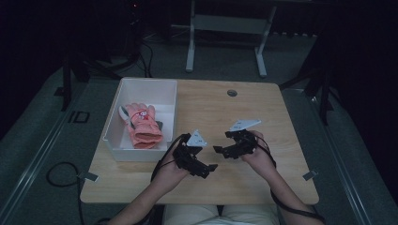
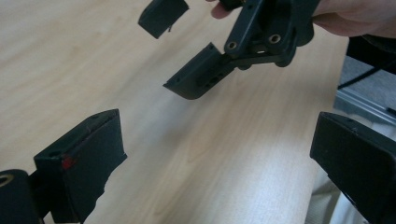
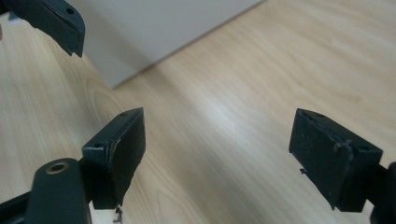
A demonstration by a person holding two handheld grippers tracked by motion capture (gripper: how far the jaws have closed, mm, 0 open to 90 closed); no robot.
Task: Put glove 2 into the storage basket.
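Above table (image 1: 263, 117), both grippers (image 1: 213, 158) empty.

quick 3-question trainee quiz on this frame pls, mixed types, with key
1. True or false: the left gripper and the right gripper both hold something.
2. Where does the pink glove lie? A) on the bare table B) in the white bin C) on the floor
3. Fill in: both grippers' jaws stand ____.

Key:
1. False; both are empty, held over the tabletop.
2. B
3. open
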